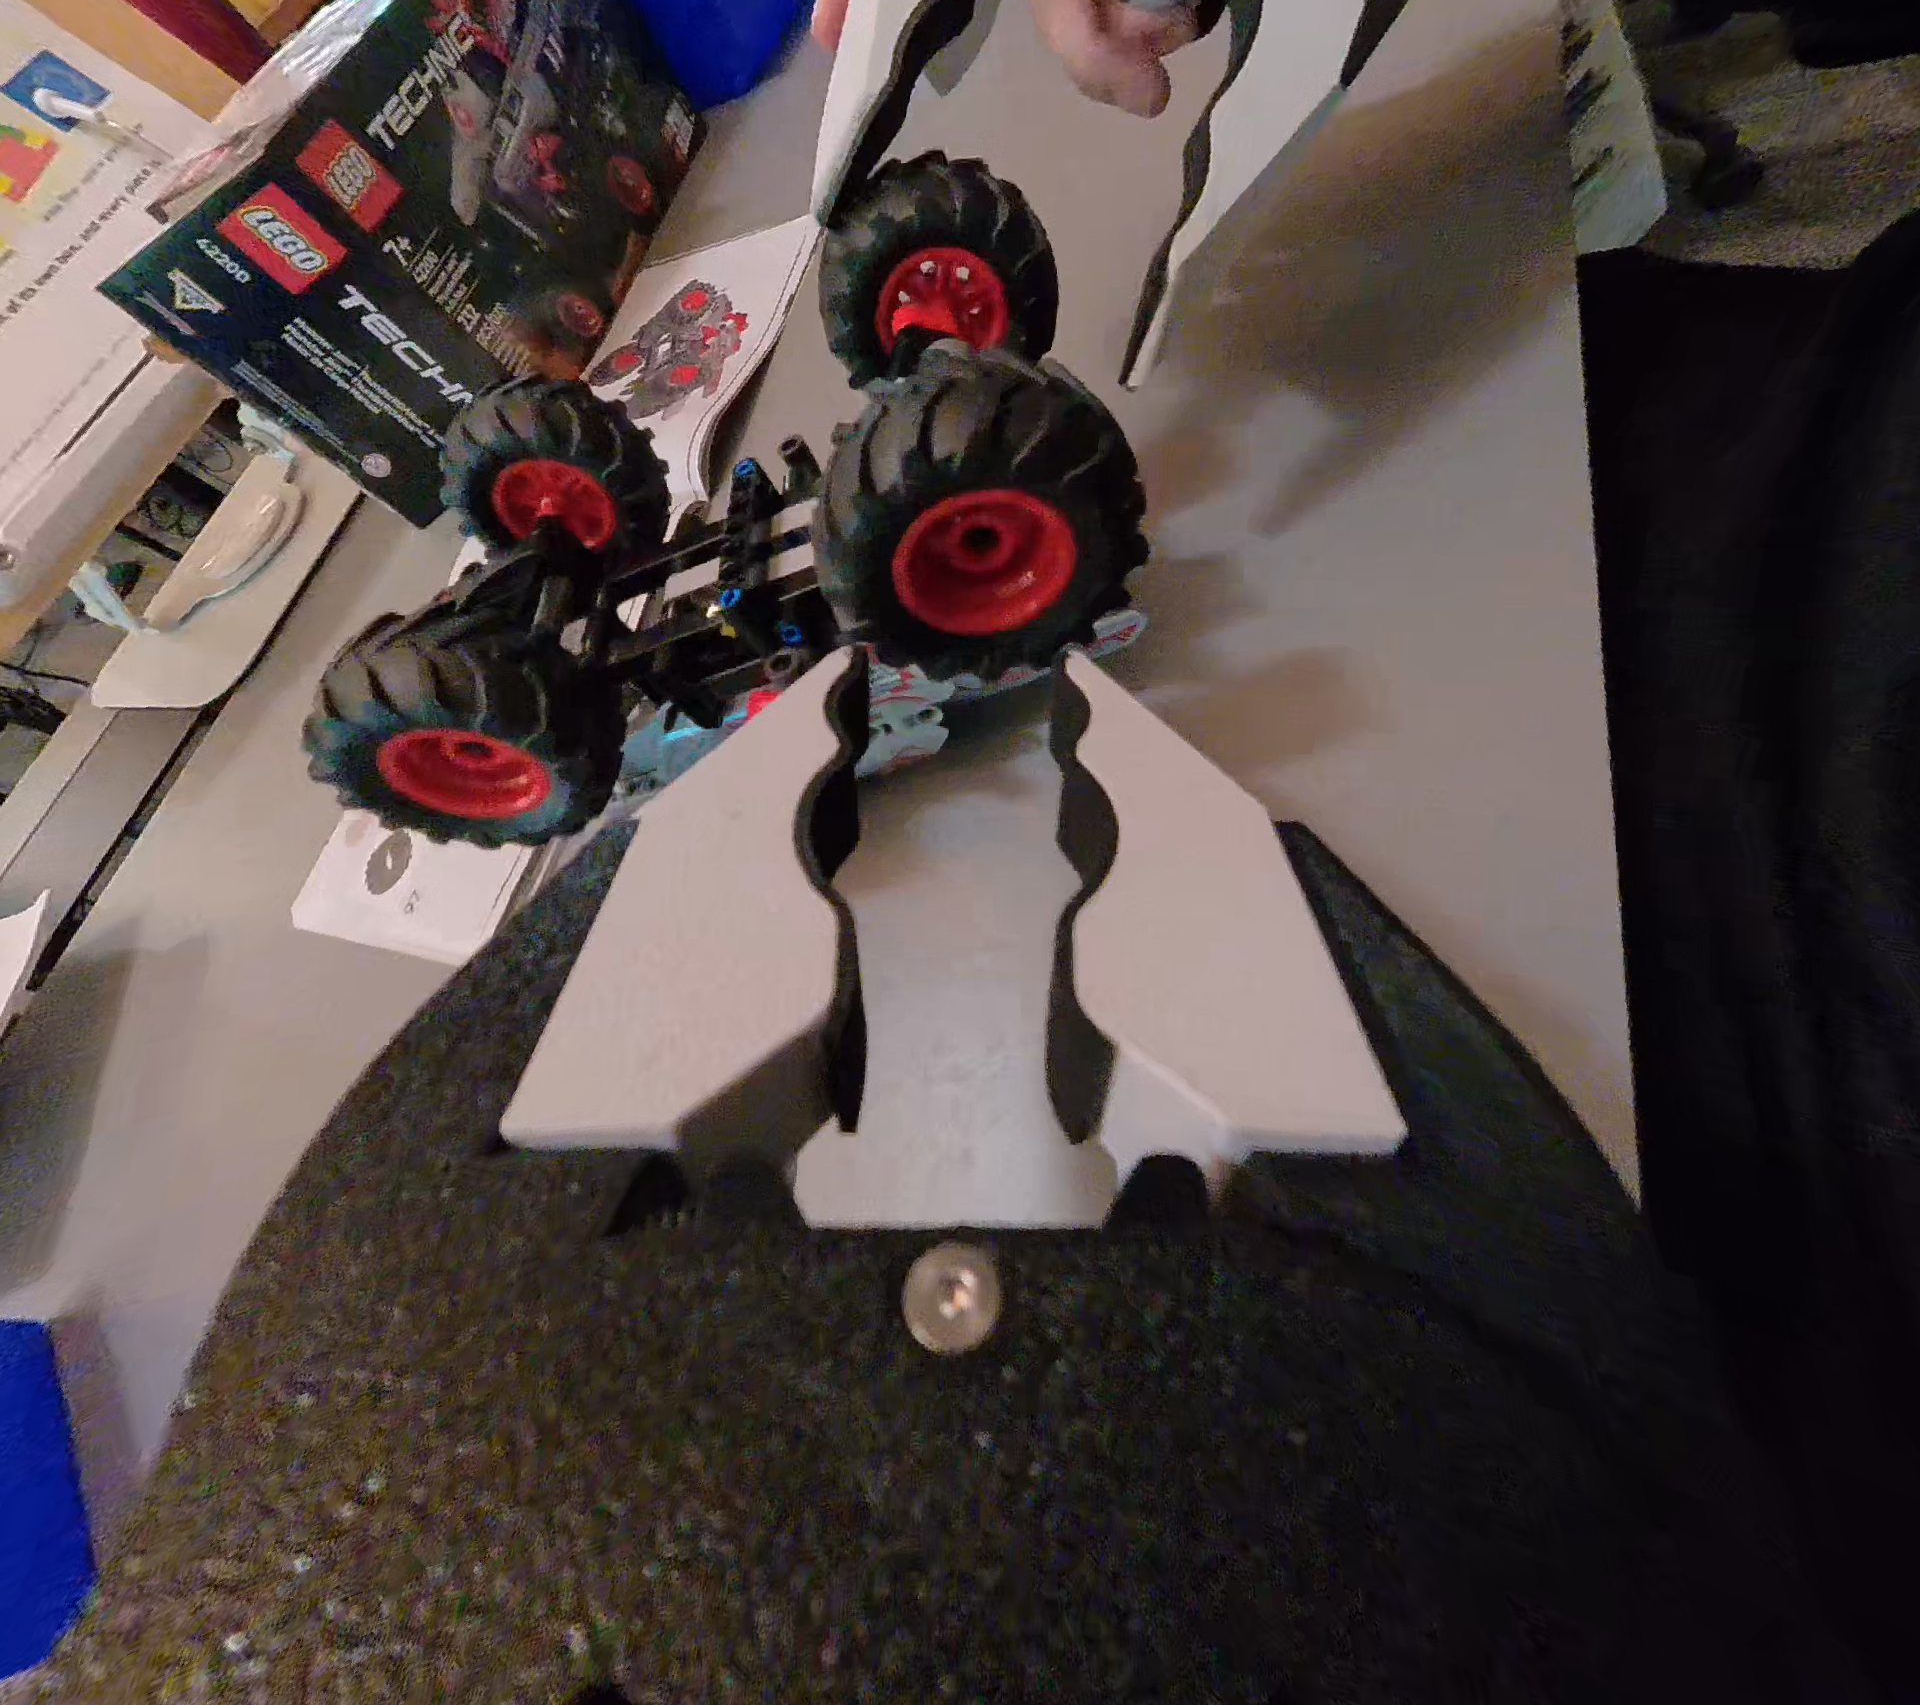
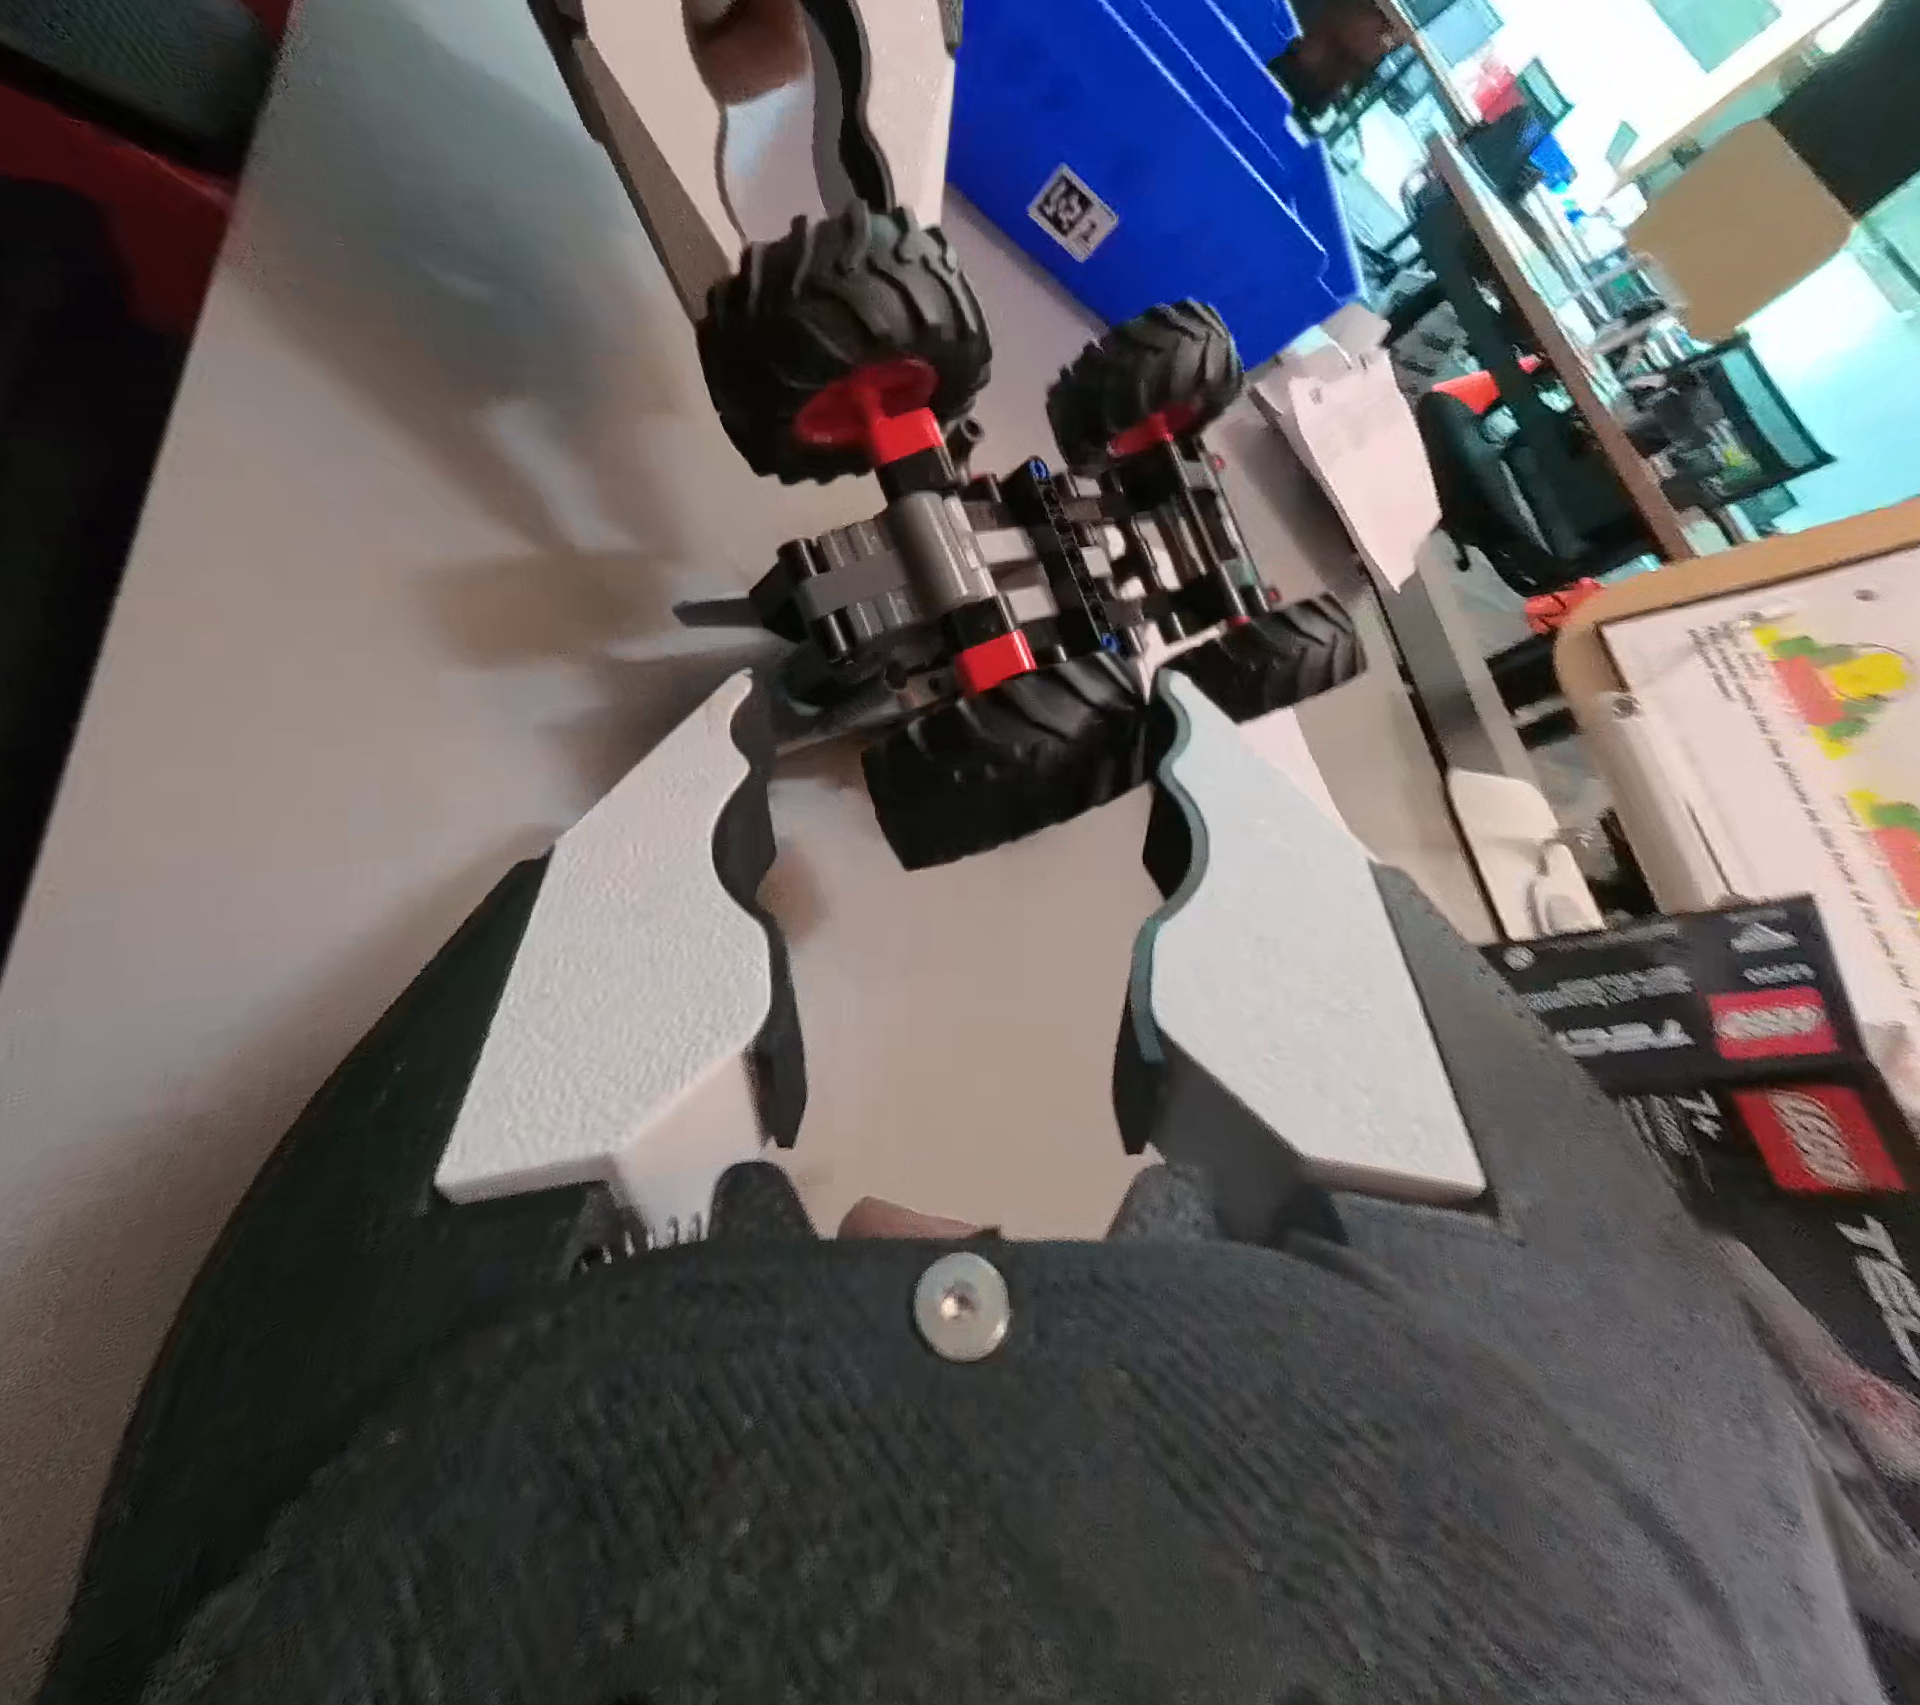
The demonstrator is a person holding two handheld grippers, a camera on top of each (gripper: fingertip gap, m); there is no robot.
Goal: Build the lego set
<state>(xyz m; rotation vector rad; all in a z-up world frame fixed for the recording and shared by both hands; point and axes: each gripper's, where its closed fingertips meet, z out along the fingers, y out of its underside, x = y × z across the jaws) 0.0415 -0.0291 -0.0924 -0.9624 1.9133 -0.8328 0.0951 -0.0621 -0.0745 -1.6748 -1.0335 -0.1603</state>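
I find the monster truck (image 1: 727,575) held between both tools above the white table (image 1: 1382,564), underside exposed. My left gripper (image 1: 961,699) stands part open, tips at the body below one wheel (image 1: 982,559); whether it clamps I cannot tell. My right gripper (image 2: 961,725) stands wide, a tyre between its fingers. The blue bin (image 2: 1122,97) behind: contents hidden. The set's box (image 1: 416,232) lies closed.
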